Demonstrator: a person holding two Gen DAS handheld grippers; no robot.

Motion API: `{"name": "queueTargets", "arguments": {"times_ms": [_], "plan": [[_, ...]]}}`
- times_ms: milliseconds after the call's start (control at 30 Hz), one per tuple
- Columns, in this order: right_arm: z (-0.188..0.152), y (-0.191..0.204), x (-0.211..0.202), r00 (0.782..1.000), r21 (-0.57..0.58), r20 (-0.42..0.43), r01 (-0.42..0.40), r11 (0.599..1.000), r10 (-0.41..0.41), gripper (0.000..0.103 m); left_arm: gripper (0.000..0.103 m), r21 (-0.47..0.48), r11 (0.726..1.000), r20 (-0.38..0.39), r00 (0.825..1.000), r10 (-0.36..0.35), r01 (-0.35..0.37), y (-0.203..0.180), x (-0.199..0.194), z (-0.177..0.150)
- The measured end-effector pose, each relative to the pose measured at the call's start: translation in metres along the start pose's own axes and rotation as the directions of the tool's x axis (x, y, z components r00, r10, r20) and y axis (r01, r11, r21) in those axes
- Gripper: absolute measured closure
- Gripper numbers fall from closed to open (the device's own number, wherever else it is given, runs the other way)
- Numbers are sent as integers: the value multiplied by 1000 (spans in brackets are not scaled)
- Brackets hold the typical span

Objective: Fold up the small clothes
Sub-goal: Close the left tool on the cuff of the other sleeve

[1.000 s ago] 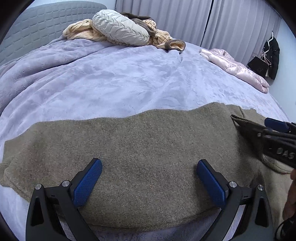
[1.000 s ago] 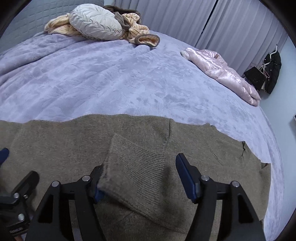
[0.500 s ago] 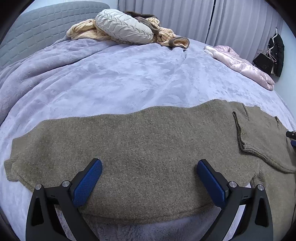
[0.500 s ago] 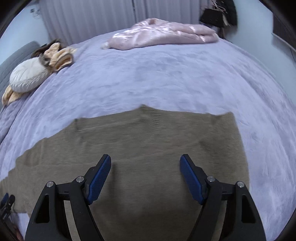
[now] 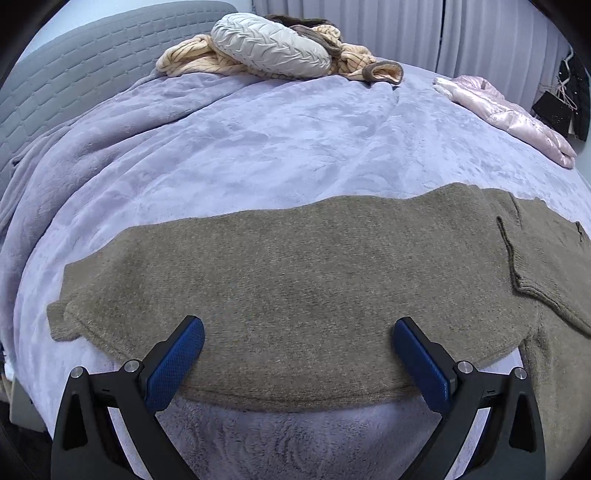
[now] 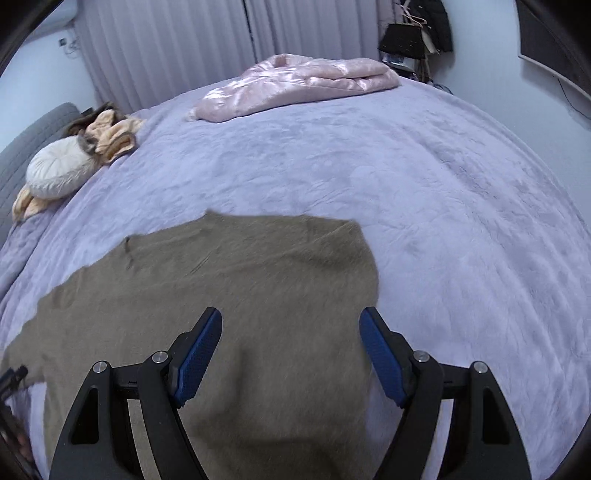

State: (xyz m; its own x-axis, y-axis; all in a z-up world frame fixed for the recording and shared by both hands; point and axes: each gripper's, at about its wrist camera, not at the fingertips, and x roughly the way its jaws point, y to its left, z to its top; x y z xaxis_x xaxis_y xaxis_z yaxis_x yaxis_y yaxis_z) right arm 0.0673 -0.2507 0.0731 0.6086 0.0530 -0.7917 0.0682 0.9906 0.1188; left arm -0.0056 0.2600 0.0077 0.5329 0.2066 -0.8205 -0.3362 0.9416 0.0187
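An olive-brown knit sweater point(image 5: 295, 291) lies spread flat on the lilac bedspread point(image 5: 258, 147), near the bed's front edge. One sleeve cuff point(image 5: 535, 273) is folded over its right part. My left gripper point(image 5: 297, 354) is open and empty, hovering over the sweater's near hem. In the right wrist view the sweater point(image 6: 229, 295) fills the lower left. My right gripper point(image 6: 290, 350) is open and empty above the sweater's right end.
A round cream cushion point(image 5: 269, 51) and a beige striped garment point(image 5: 192, 61) lie at the head of the bed by the grey headboard point(image 5: 74, 81). A pink shiny jacket point(image 6: 295, 81) lies at the far side. Curtains point(image 6: 177, 48) and dark hanging bags point(image 6: 413, 33) stand behind.
My right gripper let go of the sleeve cuff, which now lies folded on the sweater, and swung right to the sweater's end. My left gripper stayed over the hem, drawing back slightly.
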Motion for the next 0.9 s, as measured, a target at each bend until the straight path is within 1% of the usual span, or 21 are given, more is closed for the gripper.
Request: {"name": "queueTargets", "arguments": {"times_ms": [67, 133, 167, 200, 300, 400, 467, 500, 567, 633, 667, 733, 833, 867, 900], "plan": [[-24, 21, -6, 1000, -92, -22, 2, 996, -4, 23, 0, -36, 999, -14, 1000, 21, -21, 9, 1, 0], [-44, 33, 2, 996, -159, -59, 56, 986, -66, 22, 0, -98, 994, -28, 999, 43, -45, 24, 0, -1], [-50, 35, 11, 993, -172, -81, 76, 982, -91, 22, 0, -132, 990, -34, 999, 42, -46, 34, -2, -2], [-53, 33, 16, 992, -162, -88, 78, 984, -93, 22, 0, -172, 984, -35, 999, 32, -38, 45, -6, -3], [-45, 35, 8, 989, -127, -96, 98, 987, -110, 22, 0, -282, 958, -42, 999, 34, -44, 76, -18, -11], [-35, 55, -17, 998, -137, -28, 57, 989, -62, 22, 0, -397, 917, -31, 999, -43, 27, 111, -24, -21], [-32, 75, -29, 999, -169, 1, 39, 985, -40, 22, 0, -456, 886, -32, 994, -104, 78, 132, -18, -24], [-32, 87, -32, 1000, -183, 6, 23, 983, -22, 22, 0, -487, 866, -31, 989, -147, 113, 142, -12, -24], [-35, 108, -34, 1000, -198, -12, -25, 980, 23, 22, 0, -540, 826, -11, 979, -201, 164, 158, -2, -25], [-44, 129, -33, 998, -228, -34, -64, 972, 58, 22, 0, -576, 792, 16, 971, -237, 203, 169, 7, -22], [-49, 139, -32, 997, -250, -42, -69, 966, 61, 22, 0, -583, 785, 25, 970, -241, 210, 172, 11, -17], [-61, 154, -30, 997, -292, -52, -69, 954, 57, 22, 0, -585, 783, 40, 971, -234, 213, 174, 19, -7], [-79, 172, -22, 995, -331, -86, -77, 941, 51, 22, 2, -601, 771, 85, 976, -200, 210, 175, 29, 3], [-85, 176, -19, 994, -340, -99, -76, 937, 45, 22, 21, -604, 772, 103, 980, -171, 198, 176, 28, 3], [-89, 179, -17, 994, -347, -105, -73, 935, 39, 22, 46, -606, 774, 114, 983, -144, 184, 177, 27, 2]]}}
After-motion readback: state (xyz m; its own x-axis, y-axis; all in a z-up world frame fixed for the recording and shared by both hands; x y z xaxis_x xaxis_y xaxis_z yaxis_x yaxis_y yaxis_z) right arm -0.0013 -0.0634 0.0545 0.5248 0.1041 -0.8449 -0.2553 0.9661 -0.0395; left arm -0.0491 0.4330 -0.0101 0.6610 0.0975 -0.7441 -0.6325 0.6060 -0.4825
